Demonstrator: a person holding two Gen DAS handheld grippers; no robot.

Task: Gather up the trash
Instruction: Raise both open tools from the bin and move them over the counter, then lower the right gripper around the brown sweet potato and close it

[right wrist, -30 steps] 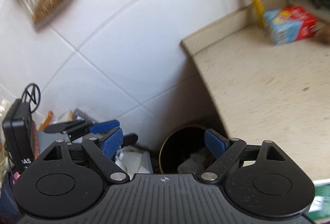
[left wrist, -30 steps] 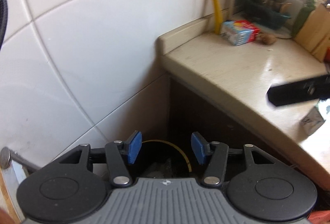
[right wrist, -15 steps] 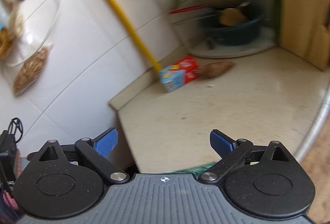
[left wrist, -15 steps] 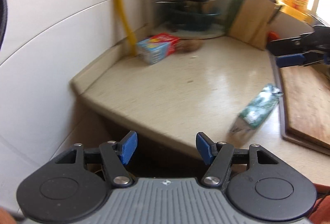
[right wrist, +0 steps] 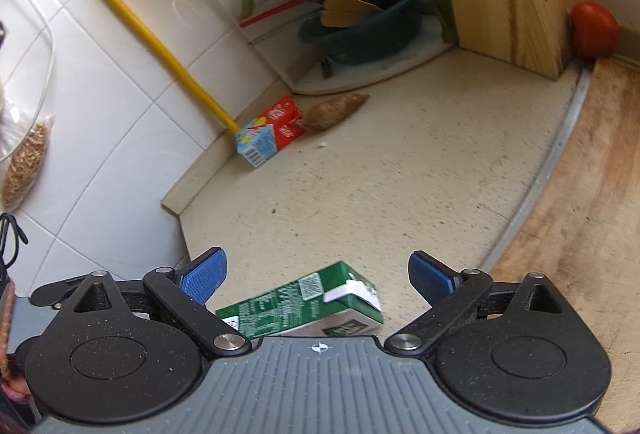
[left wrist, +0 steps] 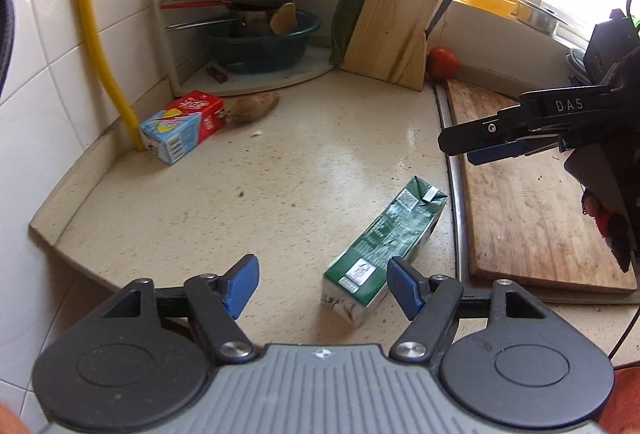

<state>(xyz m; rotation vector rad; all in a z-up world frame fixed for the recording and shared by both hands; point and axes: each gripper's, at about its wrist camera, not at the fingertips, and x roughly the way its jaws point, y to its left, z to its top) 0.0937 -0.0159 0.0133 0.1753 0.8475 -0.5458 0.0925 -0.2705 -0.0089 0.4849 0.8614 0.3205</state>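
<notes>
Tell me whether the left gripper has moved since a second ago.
Yes. The left gripper swung up and right from the bin below the counter edge; now it faces the counter and green carton.

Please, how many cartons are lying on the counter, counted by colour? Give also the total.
Green carton: 1, the green carton, lying on its side near the counter's front edge.
Red and blue carton: 1, the red and blue carton, lying by the yellow pipe at the wall.
Total: 2 cartons.
</notes>
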